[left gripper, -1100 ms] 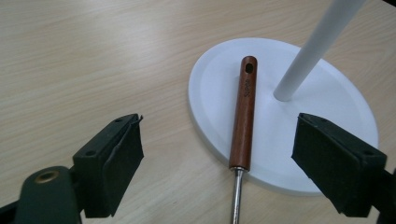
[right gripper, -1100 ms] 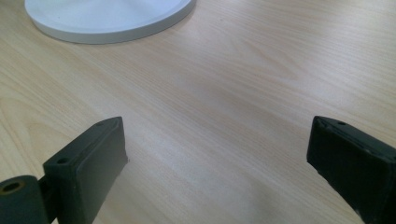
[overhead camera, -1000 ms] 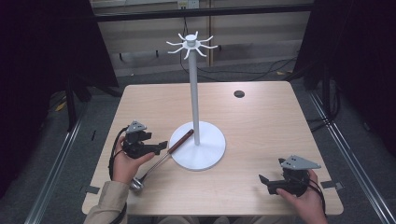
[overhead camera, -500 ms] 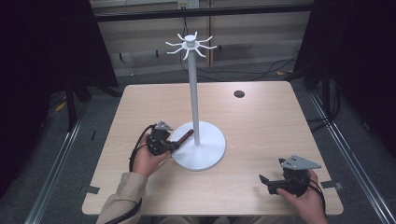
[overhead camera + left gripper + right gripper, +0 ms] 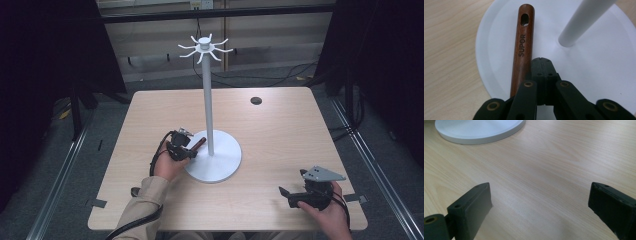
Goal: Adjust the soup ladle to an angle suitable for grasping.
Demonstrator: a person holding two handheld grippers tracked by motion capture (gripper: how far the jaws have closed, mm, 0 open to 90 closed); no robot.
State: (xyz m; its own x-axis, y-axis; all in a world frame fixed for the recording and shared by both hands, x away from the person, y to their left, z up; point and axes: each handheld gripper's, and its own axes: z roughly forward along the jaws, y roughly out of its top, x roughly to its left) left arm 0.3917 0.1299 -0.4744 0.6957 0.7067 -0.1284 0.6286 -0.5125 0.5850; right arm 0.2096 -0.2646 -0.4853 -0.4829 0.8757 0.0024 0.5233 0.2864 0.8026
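L hand-held gripper sat w/ jaws closed together, empty, just beside a brown wooden handle marked SUPOR lying across the white stand base near the pole, while R hand-held gripper rested jaws wide apart, holding nothing, on the worktop near its front-right corner.

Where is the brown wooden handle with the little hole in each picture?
High view: the brown wooden handle pokes out beside the left gripper, over the round white stand base.
Left gripper view: upper middle.
Right gripper view: not in it.
Shared landmark: the white base.
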